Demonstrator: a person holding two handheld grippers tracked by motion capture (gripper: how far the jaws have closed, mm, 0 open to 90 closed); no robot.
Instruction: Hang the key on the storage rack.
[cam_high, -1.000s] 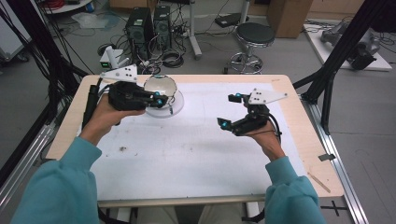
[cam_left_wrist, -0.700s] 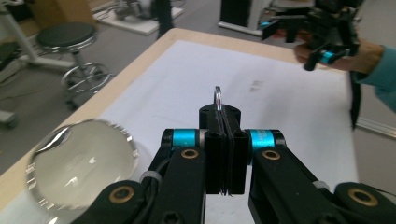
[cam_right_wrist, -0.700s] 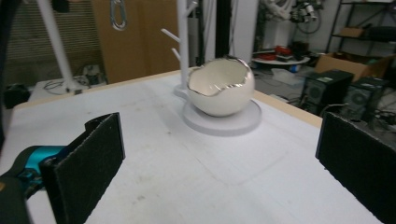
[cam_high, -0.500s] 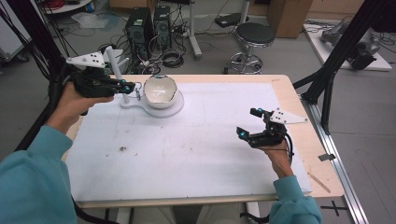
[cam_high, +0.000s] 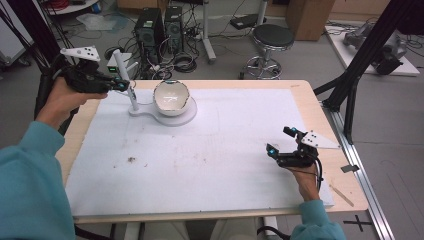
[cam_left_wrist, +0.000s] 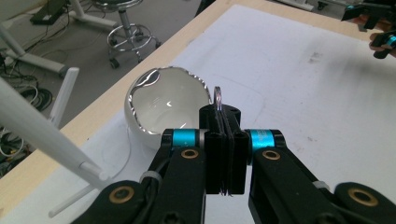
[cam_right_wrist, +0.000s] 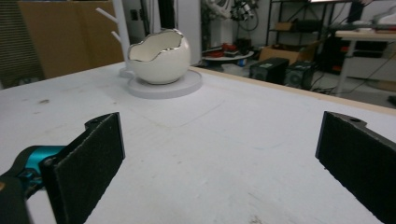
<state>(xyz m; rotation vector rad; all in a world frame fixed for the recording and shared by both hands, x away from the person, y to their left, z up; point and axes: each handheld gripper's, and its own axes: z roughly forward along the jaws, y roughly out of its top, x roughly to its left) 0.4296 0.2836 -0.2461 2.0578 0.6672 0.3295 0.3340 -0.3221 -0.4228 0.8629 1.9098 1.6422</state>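
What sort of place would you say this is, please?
Likely a robotics lab: computer towers and cables on the floor, black camera-rig struts around the table, a stool behind.

Lab or workshop: computer towers (cam_high: 160, 25) and tangled cables (cam_high: 182, 62) on floor, stool (cam_high: 271, 37), black frame struts (cam_high: 367, 55).

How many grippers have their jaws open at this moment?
1. The right gripper, low over the white mat near its right edge, has its jaws wide apart. The left gripper, beside the egg-shaped bowl, is shut on a small ring.
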